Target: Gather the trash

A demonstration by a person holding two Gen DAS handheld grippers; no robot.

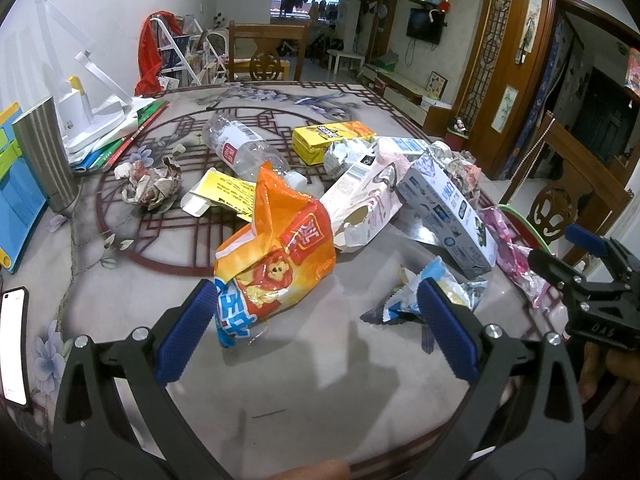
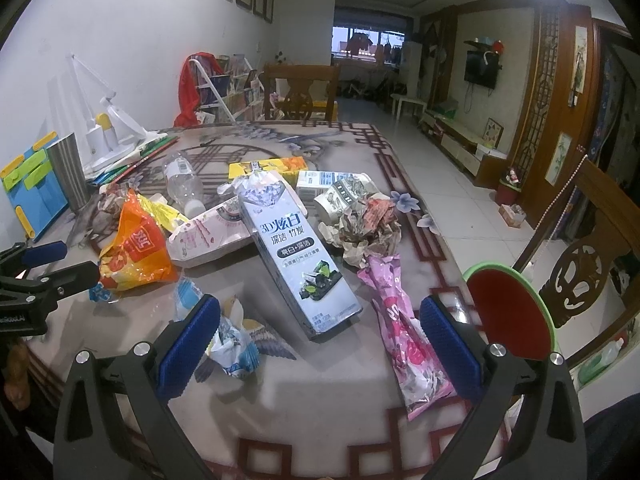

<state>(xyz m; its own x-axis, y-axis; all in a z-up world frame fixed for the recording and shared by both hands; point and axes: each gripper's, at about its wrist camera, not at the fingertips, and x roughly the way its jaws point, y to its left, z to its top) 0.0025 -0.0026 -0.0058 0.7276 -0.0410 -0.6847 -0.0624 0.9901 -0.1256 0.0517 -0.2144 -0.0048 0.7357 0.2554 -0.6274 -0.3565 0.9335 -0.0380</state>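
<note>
Trash lies scattered on the patterned table (image 1: 280, 380). My left gripper (image 1: 318, 320) is open just above the table. An orange snack bag (image 1: 276, 252) has its lower end beside the left finger. A small blue-white wrapper (image 1: 432, 292) lies by the right finger. My right gripper (image 2: 320, 340) is open too. Between its fingers lie the near end of a toothpaste box (image 2: 296, 256) and a pink wrapper (image 2: 404, 336). Farther back are a pink-white carton (image 1: 360, 200), a clear bottle (image 1: 244, 148), a yellow box (image 1: 332, 140) and crumpled paper (image 2: 368, 228).
A steel tumbler (image 1: 44, 152), a white desk lamp (image 1: 88, 112) and books stand at the table's left. A phone (image 1: 14, 344) lies at the near left edge. A red bin with a green rim (image 2: 512, 312) sits beside the table's right edge, near a wooden chair (image 2: 588, 272).
</note>
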